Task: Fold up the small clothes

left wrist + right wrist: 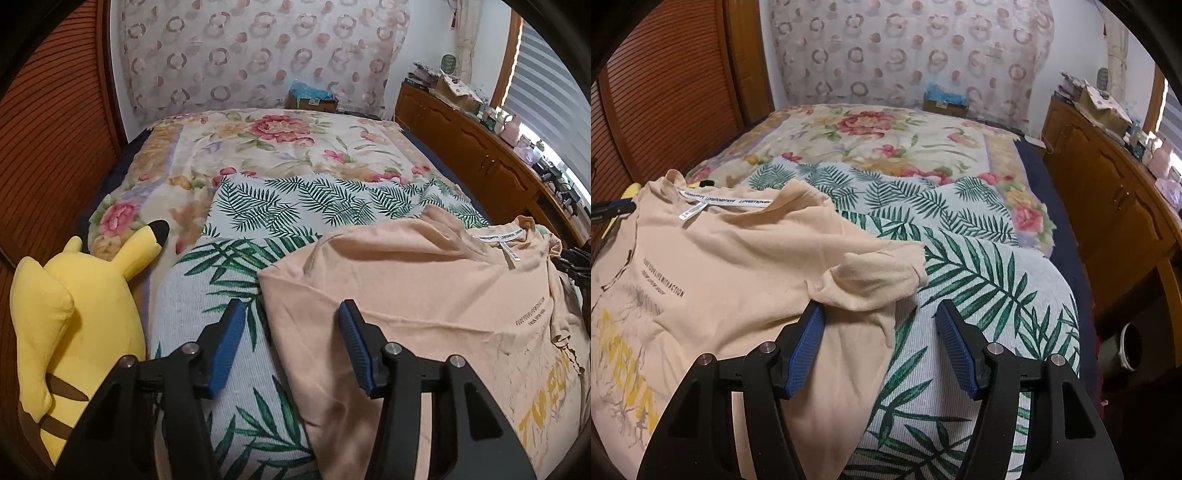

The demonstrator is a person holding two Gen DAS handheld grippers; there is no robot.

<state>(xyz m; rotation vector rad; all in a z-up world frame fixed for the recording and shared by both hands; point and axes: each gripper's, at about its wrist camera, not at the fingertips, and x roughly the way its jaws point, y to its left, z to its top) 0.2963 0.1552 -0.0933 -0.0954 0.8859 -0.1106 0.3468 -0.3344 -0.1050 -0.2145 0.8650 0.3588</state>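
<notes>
A yellow plush toy (pixel 70 332) sits at the bed's left edge, touching a leaf-print cover (pixel 280 206) that overlies a floral blanket (pixel 266 144). At the bed's far edge a cardboard box (pixel 312 98) stands against a circle-patterned curtain (pixel 258 48). Along the right edge runs a wooden cabinet (pixel 1108 195), cluttered on top.

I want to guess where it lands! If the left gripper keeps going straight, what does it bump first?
Probably the side edge of the peach T-shirt, which lies between the left gripper's open jaws, over the leaf-print cloth. Depth is hard to judge.
</notes>
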